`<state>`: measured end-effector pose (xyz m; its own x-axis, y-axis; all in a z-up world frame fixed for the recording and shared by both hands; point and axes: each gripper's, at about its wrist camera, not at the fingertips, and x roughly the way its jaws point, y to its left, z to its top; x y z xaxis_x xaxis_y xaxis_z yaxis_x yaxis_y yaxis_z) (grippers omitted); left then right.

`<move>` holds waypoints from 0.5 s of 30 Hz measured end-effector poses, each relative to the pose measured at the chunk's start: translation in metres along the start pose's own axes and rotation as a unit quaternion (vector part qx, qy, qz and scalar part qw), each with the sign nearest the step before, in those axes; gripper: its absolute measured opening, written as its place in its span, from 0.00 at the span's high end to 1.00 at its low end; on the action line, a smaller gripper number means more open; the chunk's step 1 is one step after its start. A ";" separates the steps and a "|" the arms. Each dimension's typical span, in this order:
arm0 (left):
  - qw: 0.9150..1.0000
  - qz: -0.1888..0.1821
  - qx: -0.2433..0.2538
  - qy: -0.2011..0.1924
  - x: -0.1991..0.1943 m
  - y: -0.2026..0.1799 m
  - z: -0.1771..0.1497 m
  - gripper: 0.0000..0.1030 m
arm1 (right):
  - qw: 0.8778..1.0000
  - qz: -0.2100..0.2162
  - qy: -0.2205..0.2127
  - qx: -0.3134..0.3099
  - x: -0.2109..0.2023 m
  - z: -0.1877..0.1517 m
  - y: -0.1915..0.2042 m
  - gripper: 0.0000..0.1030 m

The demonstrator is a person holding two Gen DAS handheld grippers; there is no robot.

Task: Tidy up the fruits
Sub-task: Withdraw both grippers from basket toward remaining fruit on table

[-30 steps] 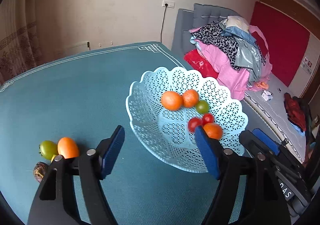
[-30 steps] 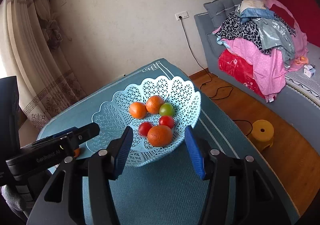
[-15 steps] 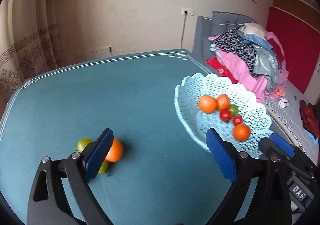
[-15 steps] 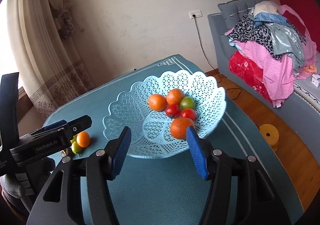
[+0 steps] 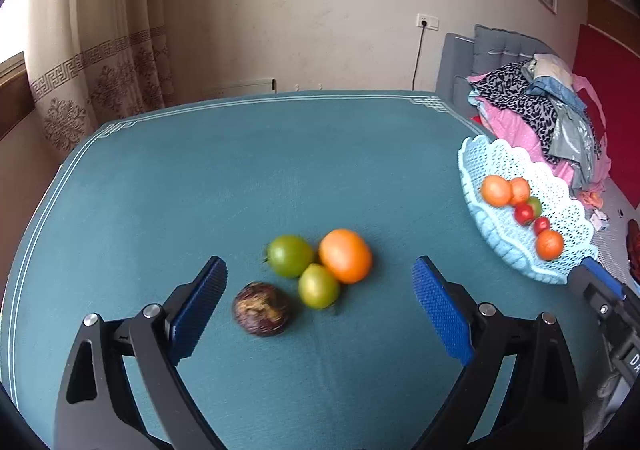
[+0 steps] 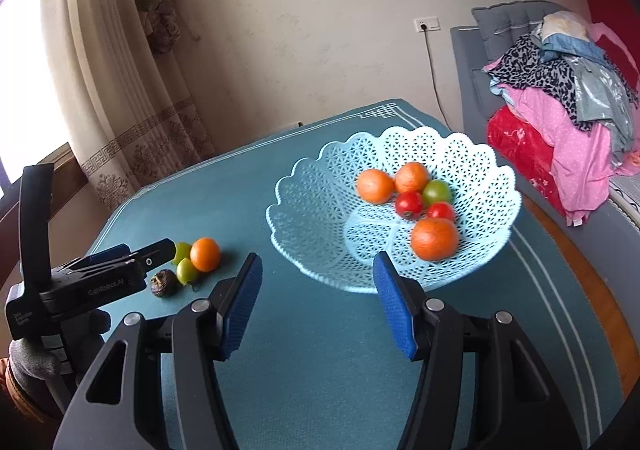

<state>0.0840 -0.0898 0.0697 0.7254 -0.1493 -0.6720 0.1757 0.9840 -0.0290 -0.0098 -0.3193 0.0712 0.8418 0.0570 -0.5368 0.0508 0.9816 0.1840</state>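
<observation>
Left hand-held gripper (image 5: 319, 286): black frame, two flat blue pads with a fine ribbed texture; the jaws stand wide apart and hold nothing. It hangs over the desk, with the loose fruits between and a little beyond the pads.
Right hand-held gripper (image 6: 317, 292): same build, jaws apart, nothing between them. It points at the near rim of the basket.
Desk (image 5: 240, 178): covered by a teal cloth of matte, slightly fuzzy look, with thin white border lines and a key-pattern corner.
Loose fruits on the desk: four pieces in a tight cluster, well apart from the basket.
Orange fruit (image 5: 345, 256): round, smooth, bright; it touches the two green ones.
Green tomato (image 5: 289, 255): round, glossy, with a small stem on its left side.
Yellow-green fruit (image 5: 318, 286): smaller, smooth, in front of the orange fruit.
Dark fruit (image 5: 261, 309): purple-brown, rough and wrinkled skin, nearest to the left pad; slightly blurred.
Basket (image 6: 320, 210): pale blue plastic, open lattice walls, scalloped rim, shallow bowl shape; it stands on the right part of the desk.
Fruits in the basket: three orange round ones (image 6: 434, 239), two small red glossy tomatoes (image 6: 409, 204) and one green fruit (image 6: 437, 191), lying close together.
</observation>
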 end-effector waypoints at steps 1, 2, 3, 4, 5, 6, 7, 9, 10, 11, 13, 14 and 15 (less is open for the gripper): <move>1.000 0.003 -0.002 0.002 0.001 0.003 -0.002 0.08 | 1.000 0.000 0.001 -0.004 0.001 -0.001 0.003 0.41; 1.000 0.005 -0.006 0.006 0.003 0.009 -0.005 0.08 | 1.000 0.000 0.000 -0.008 0.000 -0.002 0.007 0.40; 1.000 0.005 -0.009 0.008 0.003 0.012 -0.007 0.08 | 1.000 0.000 0.000 -0.012 0.000 -0.003 0.010 0.40; 1.000 0.005 -0.011 0.010 0.003 0.016 -0.010 0.08 | 1.000 0.000 0.002 -0.017 0.000 -0.004 0.013 0.40; 1.000 0.008 -0.013 0.012 0.004 0.021 -0.012 0.08 | 1.000 -0.002 0.002 -0.023 0.000 -0.005 0.017 0.40; 1.000 0.008 -0.014 0.014 0.005 0.023 -0.014 0.08 | 0.999 -0.006 0.000 -0.031 0.000 -0.005 0.021 0.40; 1.000 0.008 -0.015 0.016 0.006 0.026 -0.016 0.08 | 0.999 -0.008 -0.002 -0.040 -0.001 -0.006 0.025 0.40; 1.000 0.008 -0.017 0.020 0.008 0.032 -0.021 0.09 | 0.999 -0.004 0.001 -0.049 -0.001 -0.008 0.031 0.40; 1.000 0.009 -0.018 0.023 0.009 0.034 -0.023 0.10 | 0.999 -0.001 0.004 -0.050 0.000 -0.009 0.034 0.40; 0.999 0.008 -0.020 0.026 0.011 0.037 -0.025 0.10 | 0.999 0.001 0.007 -0.052 0.002 -0.011 0.037 0.40; 0.999 0.006 -0.023 0.034 0.014 0.040 -0.026 0.16 | 0.998 0.003 0.013 -0.056 0.004 -0.013 0.041 0.40; 0.999 0.005 -0.025 0.036 0.015 0.042 -0.026 0.17 | 0.998 0.004 0.016 -0.057 0.005 -0.014 0.044 0.40; 0.999 0.004 -0.025 0.037 0.016 0.043 -0.027 0.20 | 0.998 0.006 0.018 -0.058 0.006 -0.015 0.046 0.40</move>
<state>0.0851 -0.0477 0.0376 0.6752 -0.1347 -0.7252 0.1346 0.9892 -0.0584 -0.0103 -0.2712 0.0640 0.8217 0.0728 -0.5653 -0.0235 0.9953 0.0941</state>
